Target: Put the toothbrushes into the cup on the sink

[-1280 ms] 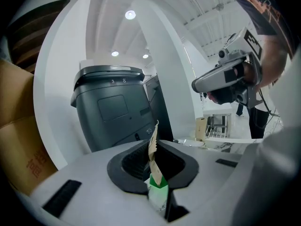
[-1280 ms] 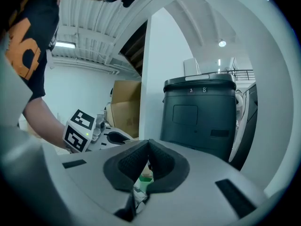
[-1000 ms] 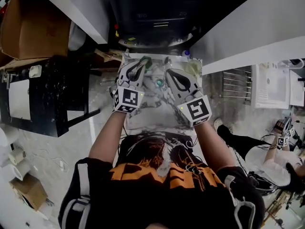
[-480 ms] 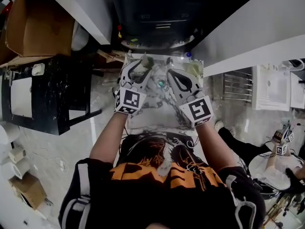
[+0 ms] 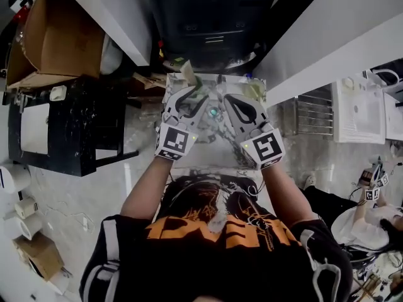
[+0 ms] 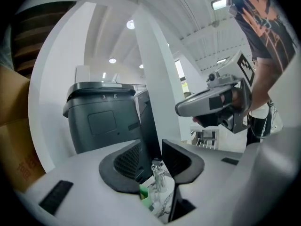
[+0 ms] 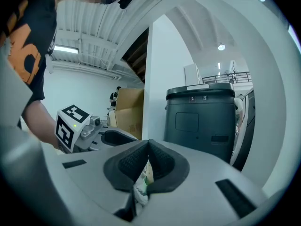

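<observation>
You stand over a white sink [image 5: 203,148] veined in grey like marble, a gripper in each hand, both noses aimed at its far edge; the left gripper [image 5: 192,92] has its ribbed black pads [image 6: 126,160] apart and closing, with nothing pressed between them. Through that gap, in the left gripper view, you see a small upright piece [image 6: 158,173], glassy or chromed, and a green scrap [image 6: 145,195] just beside it over the veined surface; both are too small to name.

The right gripper [image 5: 227,100] is closed, its two knurled pads [image 7: 162,163] meeting in a peak. A thin cream sliver with a green fleck [image 7: 141,185] shows in the seam below them; you cannot tell whether it is clamped there or merely lies beyond.

In the head view a flat pale piece [image 5: 187,70], tinged green, stands tilted at the sink's back edge, just past the left gripper's tips; whether it is one of the toothbrushes cannot be told at this size. Between the two grippers a small round teal thing [image 5: 214,111] glints on the sink; whether it is the cup cannot be told either.

Behind stands a boxy, matt dark-grey bin [image 6: 101,114] with a rounded lid; a brown cardboard box [image 5: 60,36] sits off to your left.
</observation>
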The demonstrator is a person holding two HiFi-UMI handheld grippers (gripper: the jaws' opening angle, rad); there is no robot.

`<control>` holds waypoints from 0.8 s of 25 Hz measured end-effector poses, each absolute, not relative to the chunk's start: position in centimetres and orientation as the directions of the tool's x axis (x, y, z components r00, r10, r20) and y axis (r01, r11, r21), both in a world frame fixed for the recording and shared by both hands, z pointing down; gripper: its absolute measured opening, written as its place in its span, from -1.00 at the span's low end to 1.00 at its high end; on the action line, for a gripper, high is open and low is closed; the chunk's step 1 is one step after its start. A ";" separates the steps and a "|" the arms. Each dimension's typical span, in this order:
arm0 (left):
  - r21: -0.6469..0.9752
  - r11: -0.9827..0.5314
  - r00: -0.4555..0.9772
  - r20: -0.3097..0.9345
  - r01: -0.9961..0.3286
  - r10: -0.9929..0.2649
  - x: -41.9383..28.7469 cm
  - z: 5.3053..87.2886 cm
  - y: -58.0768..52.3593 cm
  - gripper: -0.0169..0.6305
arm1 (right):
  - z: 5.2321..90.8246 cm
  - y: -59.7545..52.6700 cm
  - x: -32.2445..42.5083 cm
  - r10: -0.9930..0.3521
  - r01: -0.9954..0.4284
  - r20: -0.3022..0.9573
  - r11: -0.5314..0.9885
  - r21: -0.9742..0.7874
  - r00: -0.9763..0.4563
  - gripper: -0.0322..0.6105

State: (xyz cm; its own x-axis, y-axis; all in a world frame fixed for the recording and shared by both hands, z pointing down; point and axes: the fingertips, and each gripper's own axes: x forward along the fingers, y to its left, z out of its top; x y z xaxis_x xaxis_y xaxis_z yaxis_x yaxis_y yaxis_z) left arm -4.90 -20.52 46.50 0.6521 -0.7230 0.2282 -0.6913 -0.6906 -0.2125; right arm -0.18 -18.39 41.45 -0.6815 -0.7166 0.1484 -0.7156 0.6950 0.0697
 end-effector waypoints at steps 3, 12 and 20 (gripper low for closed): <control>-0.212 -0.693 0.673 0.166 -0.689 -0.721 -4.1 43.8 -19.2 -0.52 | 40.6 -17.2 0.4 -0.721 -0.720 0.116 0.691 0.065 -0.683 -0.85; -0.209 -0.714 0.713 0.092 -0.669 -0.695 -2.1 38.7 -15.2 -0.73 | 36.3 -14.3 2.0 -0.735 -0.734 0.016 0.677 0.051 -0.677 -0.85; -0.171 -0.721 0.732 -0.004 -0.672 -0.681 -0.9 34.9 -12.8 -0.82 | 34.5 -12.2 3.1 -0.740 -0.738 -0.003 0.670 0.074 -0.672 -0.85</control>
